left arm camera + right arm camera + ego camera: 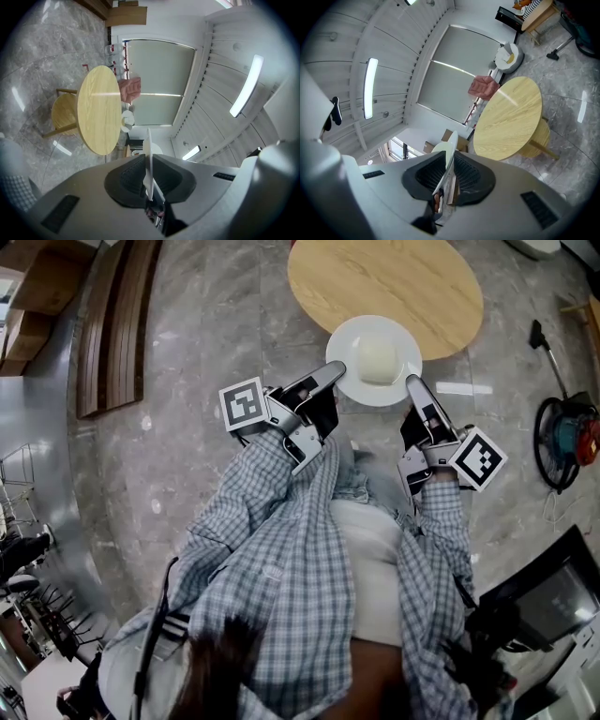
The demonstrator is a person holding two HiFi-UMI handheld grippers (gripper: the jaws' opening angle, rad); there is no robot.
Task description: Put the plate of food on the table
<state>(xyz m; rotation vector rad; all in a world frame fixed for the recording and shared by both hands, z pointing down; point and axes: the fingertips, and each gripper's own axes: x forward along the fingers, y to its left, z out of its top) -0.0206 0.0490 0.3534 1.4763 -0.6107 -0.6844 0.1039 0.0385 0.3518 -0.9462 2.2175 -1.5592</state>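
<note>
Your plate (352,341) looks like glossy white ceramic; the food (378,360) on it is pale and matt. The worktop (394,282) at upper centre is smooth light wood, the floor (187,418) polished grey stone (it mirrors the lights). Your left tool (330,371) and right tool (412,382) are matt grey plastic with ribbed black pads (131,176).

The table (384,282) runs off the head view's top edge. The food (378,360) on the plate (349,348) is a pale lump — too washed out to identify — and both gripper views, edge-on to the plate, hide it.
</note>
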